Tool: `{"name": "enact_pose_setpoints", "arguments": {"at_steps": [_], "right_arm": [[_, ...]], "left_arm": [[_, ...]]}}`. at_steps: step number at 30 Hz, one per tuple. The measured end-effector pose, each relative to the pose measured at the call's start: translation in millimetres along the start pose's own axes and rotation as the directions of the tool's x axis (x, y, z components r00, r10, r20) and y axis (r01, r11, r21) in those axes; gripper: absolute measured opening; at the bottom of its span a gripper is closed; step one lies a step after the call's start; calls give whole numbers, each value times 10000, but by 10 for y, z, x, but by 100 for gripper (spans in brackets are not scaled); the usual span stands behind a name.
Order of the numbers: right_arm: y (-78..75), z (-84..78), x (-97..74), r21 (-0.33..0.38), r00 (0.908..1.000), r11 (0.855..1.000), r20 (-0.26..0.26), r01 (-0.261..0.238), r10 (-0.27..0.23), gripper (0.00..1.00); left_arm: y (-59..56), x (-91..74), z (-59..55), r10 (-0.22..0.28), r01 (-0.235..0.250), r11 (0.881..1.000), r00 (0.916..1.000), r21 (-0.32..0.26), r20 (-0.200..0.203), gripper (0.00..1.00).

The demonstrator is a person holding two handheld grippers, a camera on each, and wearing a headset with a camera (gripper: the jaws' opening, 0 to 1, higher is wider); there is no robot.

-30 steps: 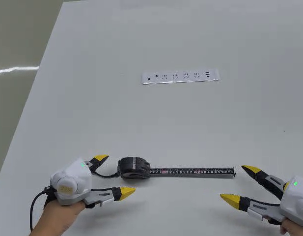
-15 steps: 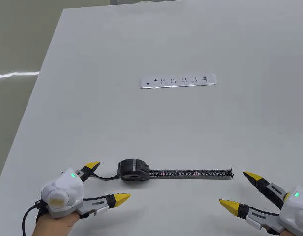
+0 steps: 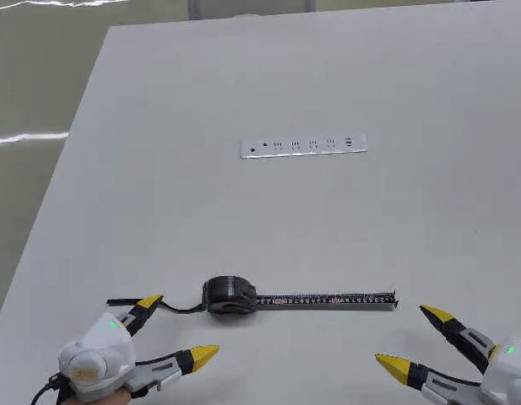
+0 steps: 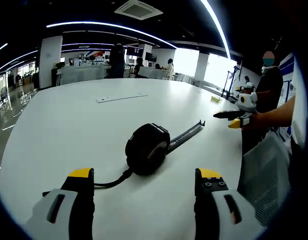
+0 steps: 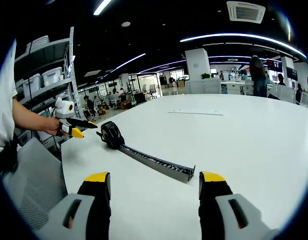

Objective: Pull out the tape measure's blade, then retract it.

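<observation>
White table (image 3: 243, 211); round black tape measure (image 3: 230, 295), blade (image 3: 328, 299) out; left gripper (image 3: 177, 326), right gripper (image 3: 412, 337) jaws wide, empty.

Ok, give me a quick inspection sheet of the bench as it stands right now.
Surface: white table, flat.
Job's things: black tape measure lying on it, blade pulled out toward the right.
Clutter: white power strip farther back.
Grippers: left gripper open, near the tape measure, apart from it; right gripper open, short of the blade's tip.
Cables: black cord trailing from the tape measure toward the left gripper.
Surroundings: open office, shelves, people in the distance.
</observation>
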State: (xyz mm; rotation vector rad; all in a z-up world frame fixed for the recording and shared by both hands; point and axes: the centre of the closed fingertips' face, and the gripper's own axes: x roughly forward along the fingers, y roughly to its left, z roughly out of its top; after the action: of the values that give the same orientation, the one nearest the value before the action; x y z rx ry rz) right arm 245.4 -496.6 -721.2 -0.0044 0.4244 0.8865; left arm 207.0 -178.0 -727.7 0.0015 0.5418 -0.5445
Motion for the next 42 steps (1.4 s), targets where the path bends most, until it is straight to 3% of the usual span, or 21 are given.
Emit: {"name": "enact_pose_setpoints", "arguments": {"at_steps": [7, 17, 23, 33, 37, 39, 42], "right_arm": [[3, 21, -64, 3, 9992, 9995, 260, 302, -302, 73], [104, -42, -122, 185, 9978, 9987, 460, 478, -486, 73], [93, -33, -170, 334, 9934, 9960, 768, 824, -848, 73], [149, -78, -234, 419, 9937, 9959, 752, 806, -836, 73], [177, -102, -259, 361, 9945, 9963, 666, 785, -808, 73], [210, -111, -267, 313, 9954, 9969, 607, 728, -746, 74], [258, -131, -270, 257, 9969, 9979, 499, 593, -605, 74]], "left_arm": [[-68, -87, -63, 21, -21, 10000, 10000, -60, 39, 81], [-141, -192, -62, 57, -56, 10000, 9993, -39, 369, 81], [-200, -246, -69, 122, -113, 9998, 9981, -146, 596, 81], [-321, -318, -220, 85, -69, 9995, 9985, -292, 544, 81], [-307, -347, -218, 184, -167, 9992, 9987, -353, 468, 81], [-291, -376, -173, 172, -141, 9988, 9976, -460, 676, 81], [-275, -386, -209, 166, -142, 9990, 9983, -427, 565, 81]]}}
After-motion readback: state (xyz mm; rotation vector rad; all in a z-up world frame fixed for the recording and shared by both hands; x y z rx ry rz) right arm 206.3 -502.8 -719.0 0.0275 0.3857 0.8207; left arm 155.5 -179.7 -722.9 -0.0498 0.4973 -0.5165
